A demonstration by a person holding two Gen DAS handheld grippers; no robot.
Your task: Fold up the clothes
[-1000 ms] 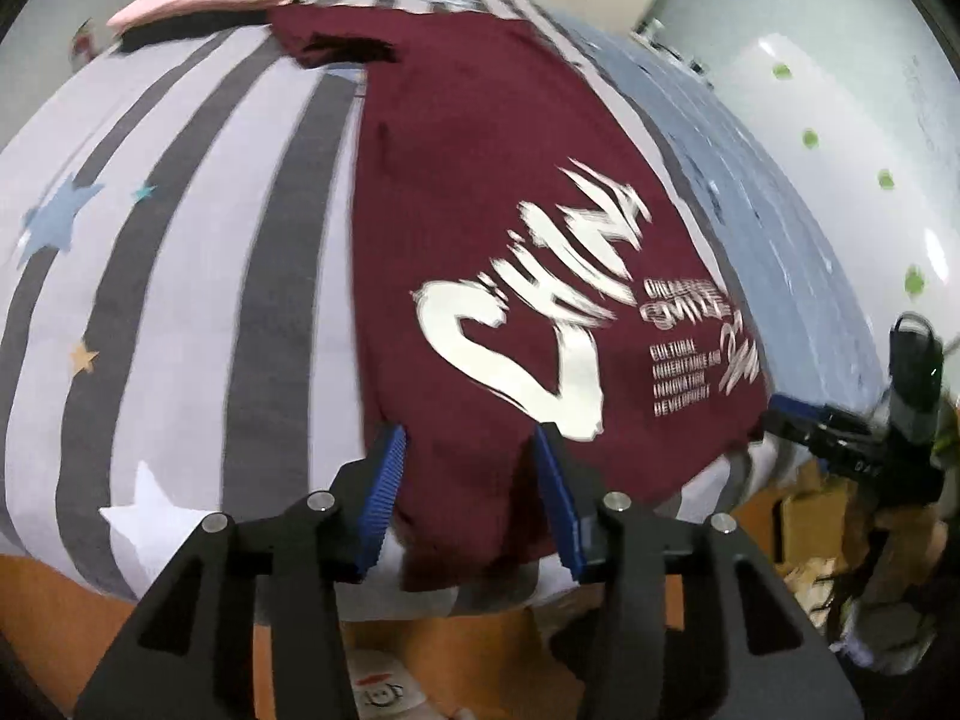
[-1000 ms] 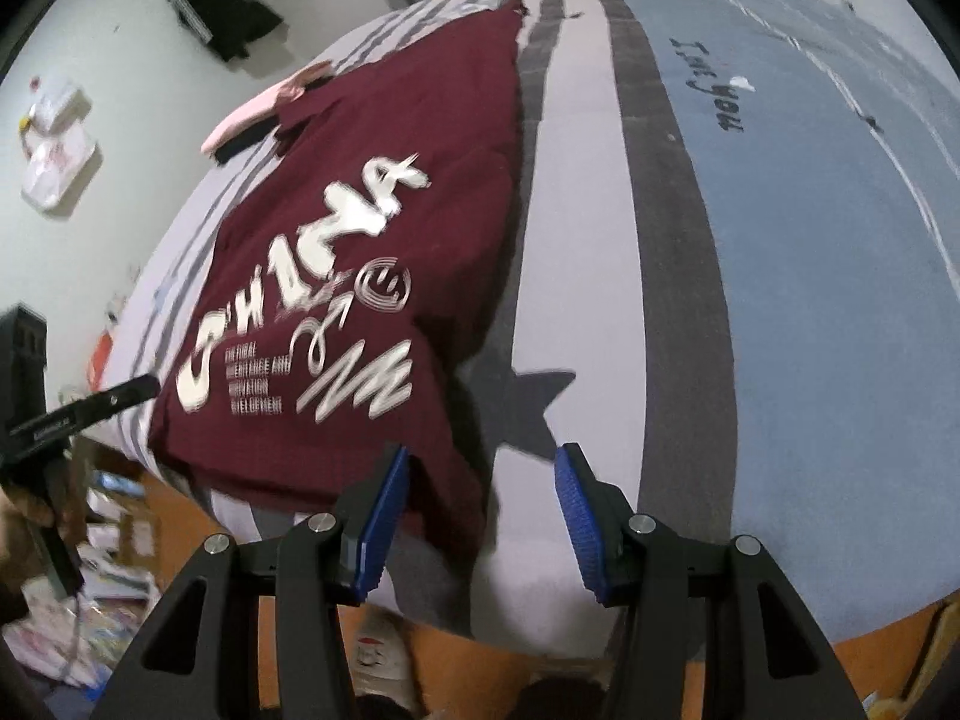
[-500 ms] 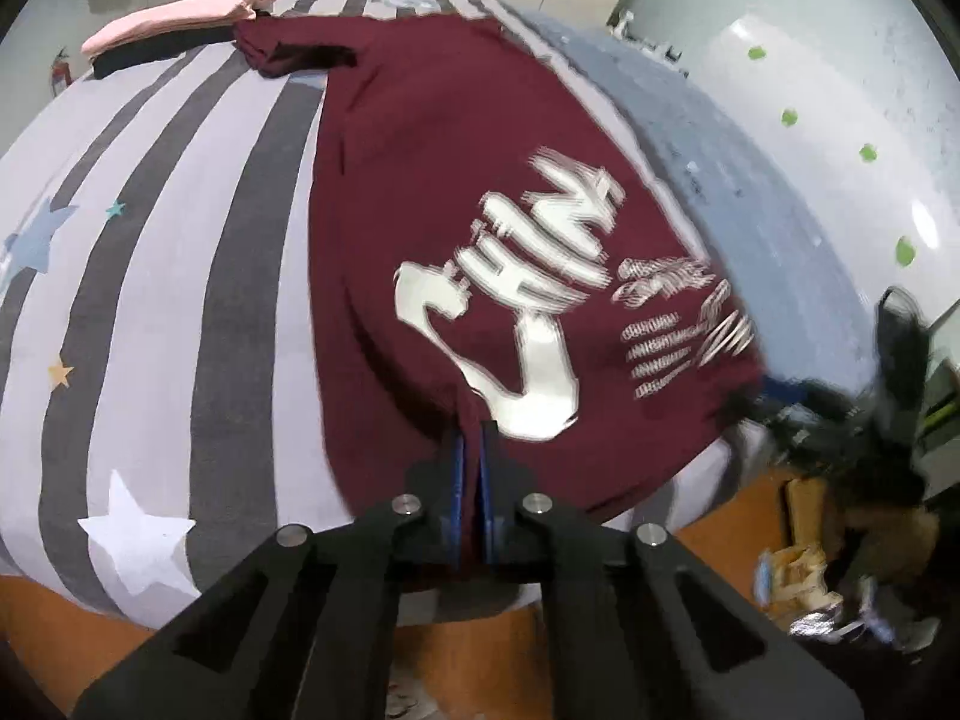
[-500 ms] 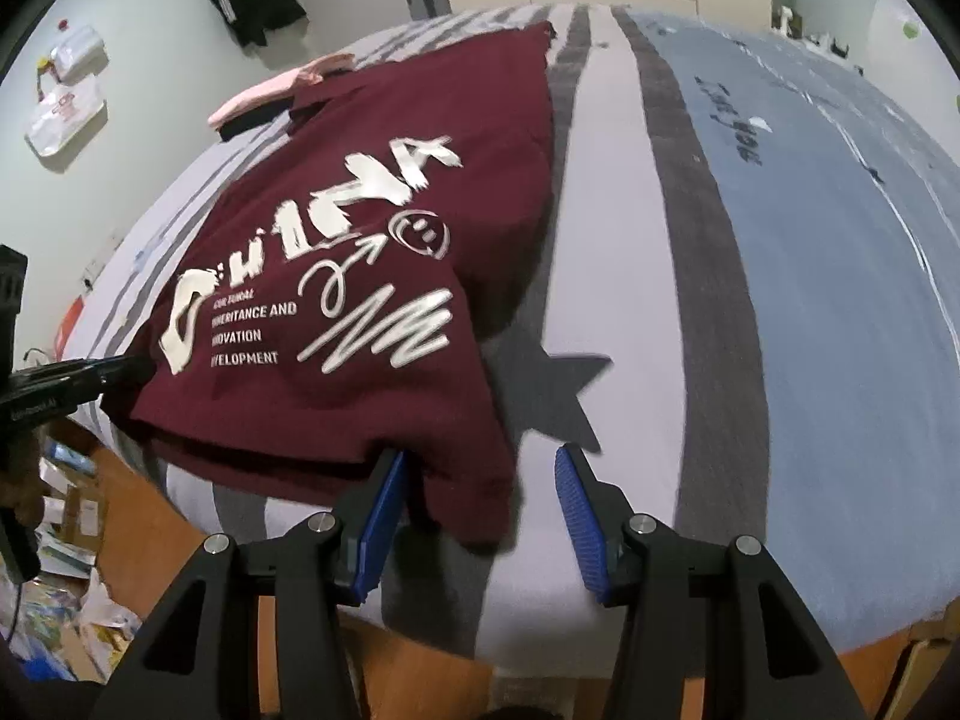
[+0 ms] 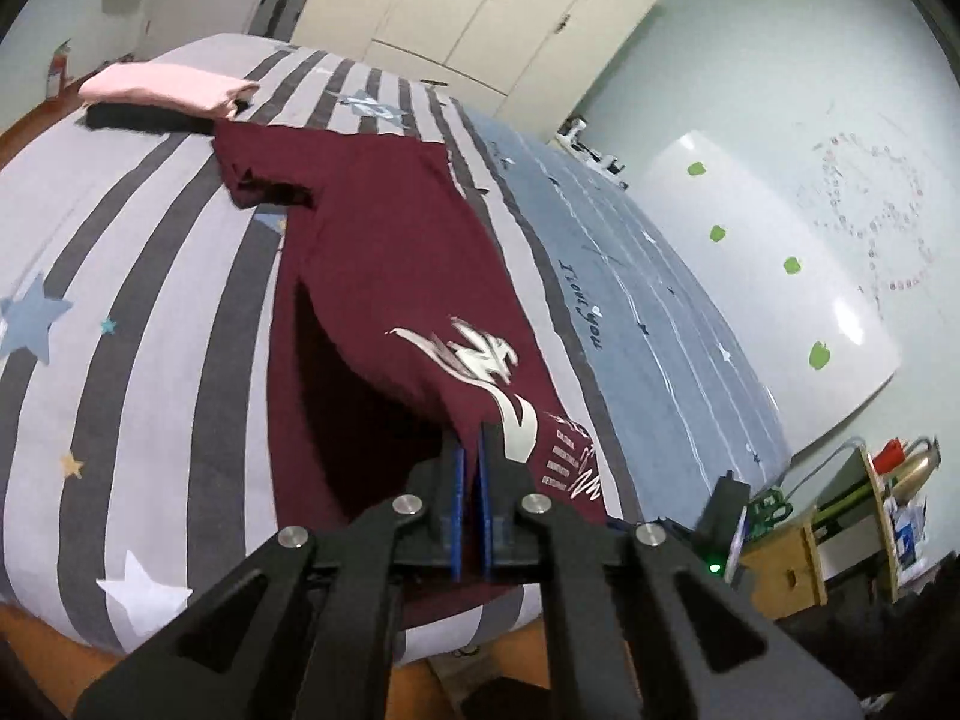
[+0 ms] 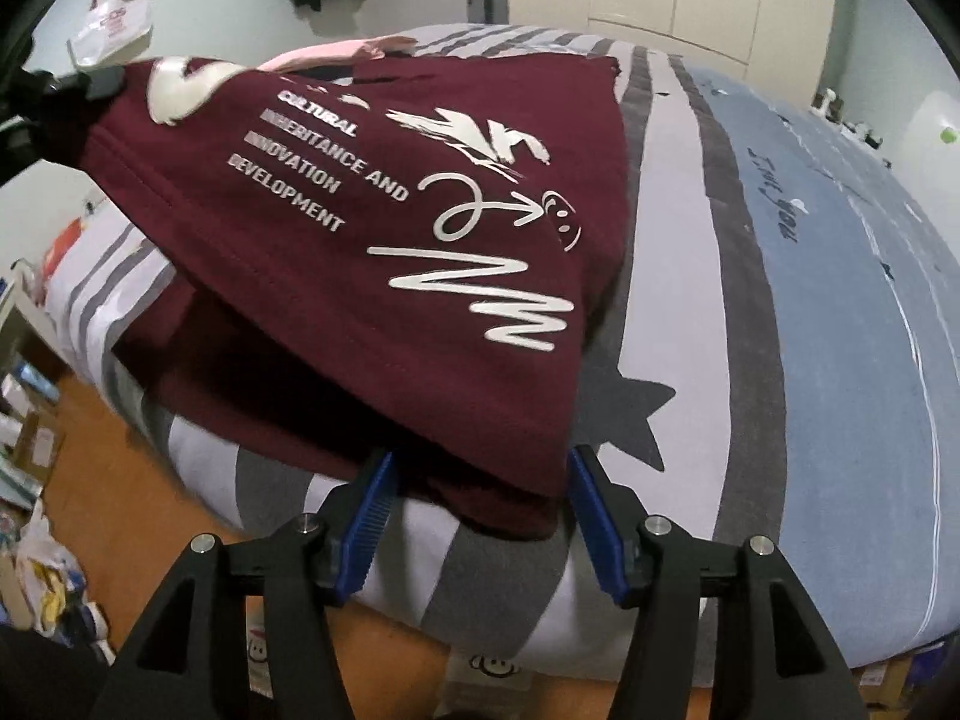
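- Maroon cotton T-shirt (image 5: 384,252) with white printed lettering lies lengthwise on the striped grey-and-white bed cover (image 5: 150,252), its hem toward you and its sleeve end toward the far side of the bed.
- Your left gripper (image 5: 472,468) is clamped tight on the near hem of the T-shirt; the blue pads (image 5: 457,504) meet with only cloth between them.
- That pinched corner is raised off the bed, so the top layer tents up and a dark hollow shows under it on the left.
- Your right gripper (image 6: 477,480) has just been widening its jaws, and they stand apart now on either side of the other hem corner.
- In the right wrist view the T-shirt (image 6: 420,240) hangs into the gap between the blue pads (image 6: 369,510); the right pad sits just beside the cloth edge, and I cannot tell whether it touches. Neither pad presses the cloth.
- From the right wrist view you can see your left gripper (image 6: 90,84) at the far left, holding up the corner with the large white letter on it.
- A folded pink garment (image 5: 162,87) lies on a folded black one (image 5: 144,120) at the far left corner of the bed, just beyond the T-shirt's sleeve.
- A blue panel of the bed cover (image 6: 840,300) with dark script runs along the right of the T-shirt, well clear of it.
- Cream wardrobe doors (image 5: 480,6) stand behind the bed.
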